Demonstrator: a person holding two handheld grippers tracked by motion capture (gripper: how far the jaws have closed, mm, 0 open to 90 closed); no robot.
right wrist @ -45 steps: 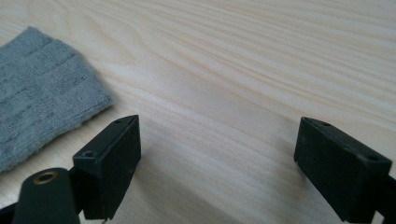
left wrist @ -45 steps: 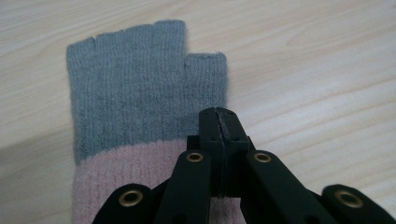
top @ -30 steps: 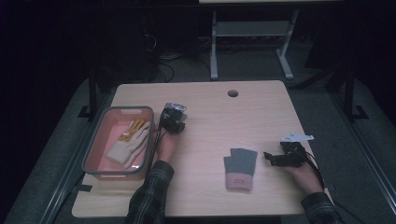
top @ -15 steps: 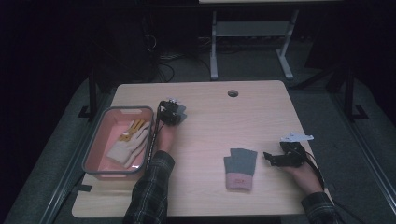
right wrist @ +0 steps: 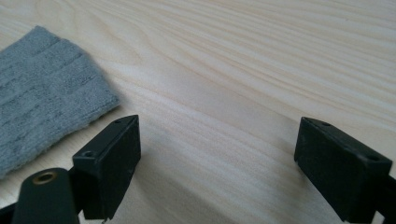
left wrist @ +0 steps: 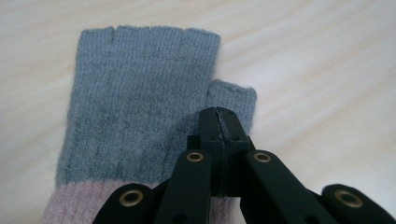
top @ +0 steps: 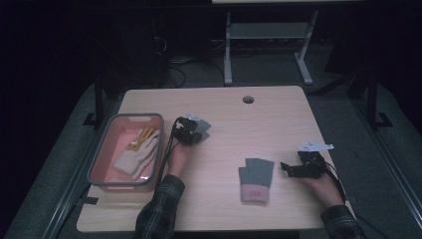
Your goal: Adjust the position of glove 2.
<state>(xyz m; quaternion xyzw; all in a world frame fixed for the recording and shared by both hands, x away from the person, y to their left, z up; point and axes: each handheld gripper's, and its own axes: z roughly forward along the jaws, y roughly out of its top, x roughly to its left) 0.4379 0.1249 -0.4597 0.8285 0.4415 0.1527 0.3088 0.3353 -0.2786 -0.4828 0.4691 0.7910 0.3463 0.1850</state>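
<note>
Beside the pink bin point(top: 102, 169) at the table's left, the left gripper point(top: 190, 130) holds a grey fingerless glove point(top: 201, 125) just above the wooden table point(top: 278, 114). Its jaws are pressed fully together, and the left gripper view shows them pinching the glove point(left wrist: 140, 93) at the crotch where the short thumb stub meets the palm. A pink cuff hangs toward the camera, and the glove spreads flat under its own weight. That grip point, I judge, keeps the knit from folding while it is carried, and the hold so close to the bin's right wall suggests the glove is about to go in.

Inside the bin lies one cream work glove with yellow fingertips point(top: 138, 153), so it looks like the collecting place.

Nearer the middle of the table a second grey fingerless glove with a pink cuff point(top: 256, 179) lies flat, fingers pointing far. The right gripper point(top: 288, 169) rests just to its right, jaws spread wide and gripping nothing; its own view shows bare wood between them and the glove's edge point(right wrist: 42, 112) off to one side. It seems parked there ready to take that glove.

Counted: two grey fingerless gloves, one cream glove, one bin, two grippers.
</note>
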